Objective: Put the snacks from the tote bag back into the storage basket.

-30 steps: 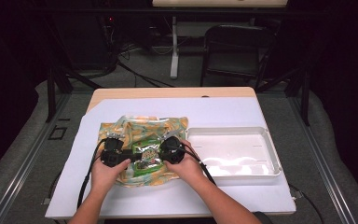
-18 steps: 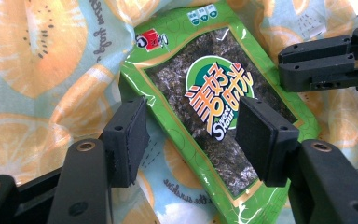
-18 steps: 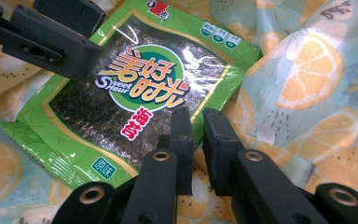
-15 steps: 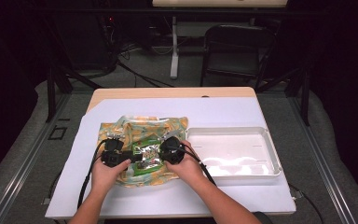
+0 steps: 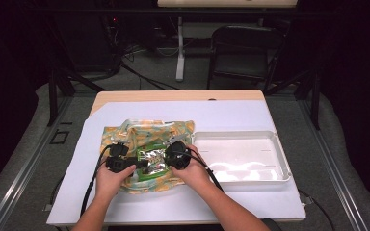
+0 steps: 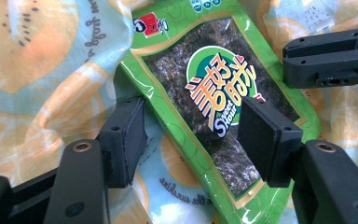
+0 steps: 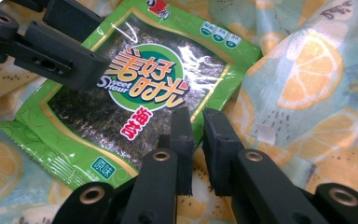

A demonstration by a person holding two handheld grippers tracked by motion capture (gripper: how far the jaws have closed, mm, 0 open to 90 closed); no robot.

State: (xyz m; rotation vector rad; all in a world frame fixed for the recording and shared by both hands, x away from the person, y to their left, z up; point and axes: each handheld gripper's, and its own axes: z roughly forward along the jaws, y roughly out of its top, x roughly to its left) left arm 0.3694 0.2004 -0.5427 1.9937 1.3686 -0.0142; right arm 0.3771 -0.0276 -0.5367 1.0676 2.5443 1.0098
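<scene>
High view, white table cover (image 5: 231, 113), grey carpet (image 5: 342, 144)

Left tongs (image 6: 191, 135) wider apart over seaweed packet (image 6: 214, 102)

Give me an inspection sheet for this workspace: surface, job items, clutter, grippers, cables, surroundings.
Surface: table with a wooden top, mostly covered by a white sheet.
Job items: green seaweed snack packet lying on a fruit-print bag; white tray to the right of the bag, nothing in it.
Clutter: nothing seen.
Grippers: left gripper open, jaws either side of the packet and just been opening, pads off it; right gripper jaws nearly together at the packet's edge, over the bag's fabric; whether they pinch anything cannot be told.
Cables: one black cable trails from each gripper toward the near table edge.
Surroundings: dark room, black chair and floor cables behind the table.
</scene>
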